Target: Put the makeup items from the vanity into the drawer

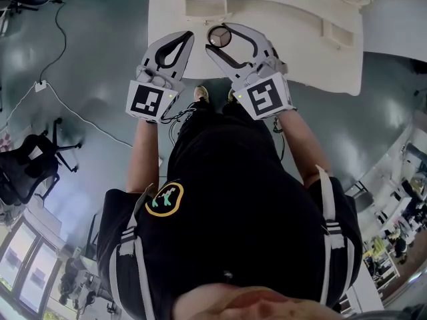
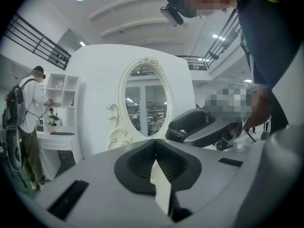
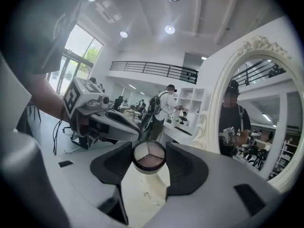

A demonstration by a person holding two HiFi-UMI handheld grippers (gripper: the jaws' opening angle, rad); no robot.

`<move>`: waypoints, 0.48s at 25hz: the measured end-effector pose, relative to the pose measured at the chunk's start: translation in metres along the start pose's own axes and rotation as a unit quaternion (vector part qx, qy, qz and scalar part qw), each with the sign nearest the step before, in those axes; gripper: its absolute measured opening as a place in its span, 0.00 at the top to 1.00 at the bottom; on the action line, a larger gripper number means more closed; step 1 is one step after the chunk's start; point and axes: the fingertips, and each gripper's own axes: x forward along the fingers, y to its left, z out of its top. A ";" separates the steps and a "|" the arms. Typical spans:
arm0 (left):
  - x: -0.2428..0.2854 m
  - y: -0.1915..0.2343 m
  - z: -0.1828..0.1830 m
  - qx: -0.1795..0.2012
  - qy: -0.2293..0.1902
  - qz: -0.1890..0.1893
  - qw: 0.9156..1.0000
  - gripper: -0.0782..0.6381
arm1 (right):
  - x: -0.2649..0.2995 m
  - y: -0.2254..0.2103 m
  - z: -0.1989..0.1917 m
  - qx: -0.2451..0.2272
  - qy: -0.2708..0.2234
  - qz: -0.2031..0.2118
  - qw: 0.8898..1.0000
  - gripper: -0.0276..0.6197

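A small round compact (image 3: 148, 156) with three powder shades sits between the pads of my right gripper (image 3: 148, 167), which is shut on it. In the head view the compact (image 1: 219, 37) hangs over the near part of the white vanity (image 1: 313, 59), just in front of a shallow rectangular recess (image 1: 205, 8) that looks like an open drawer. My left gripper (image 1: 189, 37) is close on the compact's left, its jaws shut with nothing between them. In the left gripper view my left gripper's (image 2: 155, 148) jaw tips meet, facing the oval mirror (image 2: 146, 101).
The ornate white mirror (image 3: 259, 108) stands at the back of the vanity. A person (image 2: 28, 122) works at a white shelf unit (image 2: 61, 94) to the left. A black office chair (image 1: 30, 165) and a floor cable (image 1: 73, 112) lie on the grey floor left of me.
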 end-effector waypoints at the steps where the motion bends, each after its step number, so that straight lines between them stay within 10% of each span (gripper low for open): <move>1: 0.000 0.000 0.000 -0.002 0.001 0.000 1.000 0.87 | 0.001 0.000 0.001 0.000 -0.001 0.000 1.000 0.58; 12: -0.005 0.012 -0.007 -0.004 0.006 0.010 1.000 0.87 | 0.076 -0.026 -0.054 0.058 0.043 -0.004 0.997 0.58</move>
